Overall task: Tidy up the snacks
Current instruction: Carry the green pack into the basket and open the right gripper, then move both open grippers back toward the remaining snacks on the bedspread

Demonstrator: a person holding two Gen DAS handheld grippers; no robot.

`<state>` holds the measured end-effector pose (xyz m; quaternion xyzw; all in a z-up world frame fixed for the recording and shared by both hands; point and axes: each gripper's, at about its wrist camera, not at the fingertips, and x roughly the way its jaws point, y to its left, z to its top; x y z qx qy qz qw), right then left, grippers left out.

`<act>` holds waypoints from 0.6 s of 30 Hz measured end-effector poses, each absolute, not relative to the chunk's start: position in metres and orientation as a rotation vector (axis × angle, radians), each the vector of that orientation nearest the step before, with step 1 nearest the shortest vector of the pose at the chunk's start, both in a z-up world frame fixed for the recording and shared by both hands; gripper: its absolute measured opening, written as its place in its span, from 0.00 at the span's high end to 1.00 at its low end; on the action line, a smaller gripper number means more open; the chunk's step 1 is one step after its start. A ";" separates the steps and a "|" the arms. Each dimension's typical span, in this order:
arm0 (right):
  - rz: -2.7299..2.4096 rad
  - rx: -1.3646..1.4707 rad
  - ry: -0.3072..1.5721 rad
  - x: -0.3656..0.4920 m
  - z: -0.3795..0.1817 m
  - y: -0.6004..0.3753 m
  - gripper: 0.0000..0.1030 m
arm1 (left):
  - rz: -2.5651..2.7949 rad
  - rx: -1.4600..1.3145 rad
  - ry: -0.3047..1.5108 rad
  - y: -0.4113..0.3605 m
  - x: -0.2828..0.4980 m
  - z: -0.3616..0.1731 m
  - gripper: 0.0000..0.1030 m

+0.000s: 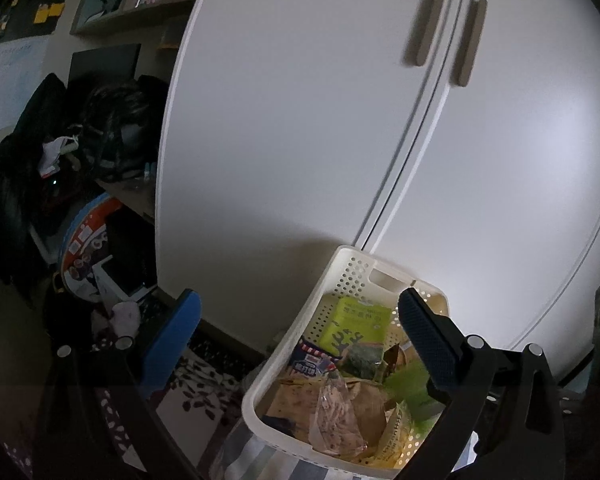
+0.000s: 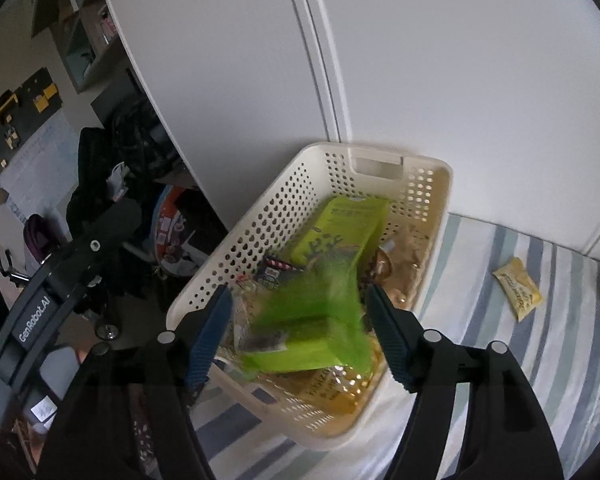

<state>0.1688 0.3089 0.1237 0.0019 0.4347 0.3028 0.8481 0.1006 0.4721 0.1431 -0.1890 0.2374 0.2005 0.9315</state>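
right gripper [image 2: 298, 330]: fingers wide, blurred green packet [image 2: 312, 332] between them, over basket [image 2: 256, 220] | left gripper [image 1: 300, 340]: fingers wide, empty

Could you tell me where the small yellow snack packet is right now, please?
In the right wrist view, the yellow snack packet lies on the striped bedsheet, off to the right of the white basket and outside it, near the white cabinet.
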 end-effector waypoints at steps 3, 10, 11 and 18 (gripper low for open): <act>0.634 0.011 0.905 0.168 0.126 0.307 0.29 | 0.416 -0.397 0.483 0.475 0.100 0.143 0.03; 0.579 0.075 0.905 0.172 0.121 0.279 0.29 | 0.403 -0.386 0.484 0.471 0.102 0.143 0.03; 0.574 0.079 0.905 0.173 0.120 0.277 0.29 | 0.398 -0.382 0.486 0.469 0.103 0.143 0.03; 0.522 0.096 0.899 0.176 0.112 0.252 0.28 | 0.350 -0.356 0.495 0.452 0.111 0.143 0.03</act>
